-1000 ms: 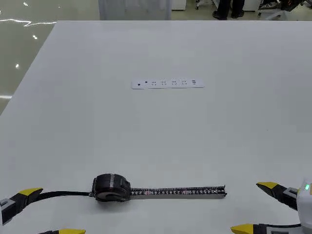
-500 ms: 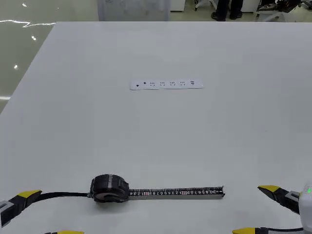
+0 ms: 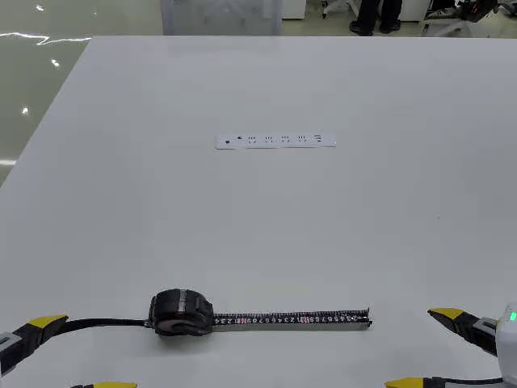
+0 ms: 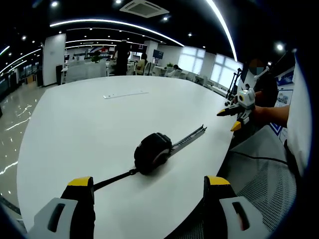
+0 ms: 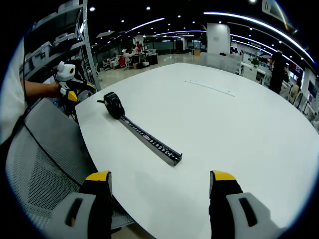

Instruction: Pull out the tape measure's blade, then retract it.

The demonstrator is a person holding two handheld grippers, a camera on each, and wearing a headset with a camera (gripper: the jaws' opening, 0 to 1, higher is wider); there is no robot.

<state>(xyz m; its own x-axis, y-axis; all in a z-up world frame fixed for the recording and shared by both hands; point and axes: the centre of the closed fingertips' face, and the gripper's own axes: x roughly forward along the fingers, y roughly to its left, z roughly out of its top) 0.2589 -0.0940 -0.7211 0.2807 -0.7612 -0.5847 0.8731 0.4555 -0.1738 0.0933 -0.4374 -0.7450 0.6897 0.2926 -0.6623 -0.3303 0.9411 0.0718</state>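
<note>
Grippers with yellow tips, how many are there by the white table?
2. The left yellow-tipped gripper is at the bottom-left corner, beside the black round tape measure's strap; the right yellow-tipped gripper is bottom right, past the blade's end.

Left and right of the tape measure (image 3: 181, 312), the left gripper (image 3: 77, 354) and right gripper (image 3: 424, 347) run off the head view's bottom edge, and the power strip (image 3: 275, 141) beyond it has markings too small to read.

At the bottom, the tape measure (image 3: 181, 312) is black. Its blade (image 3: 291, 319) is dark with white numbers and red marks. The table (image 3: 283, 226) is white. The left gripper (image 3: 77, 354) and right gripper (image 3: 424, 347) have yellow tips.
</note>
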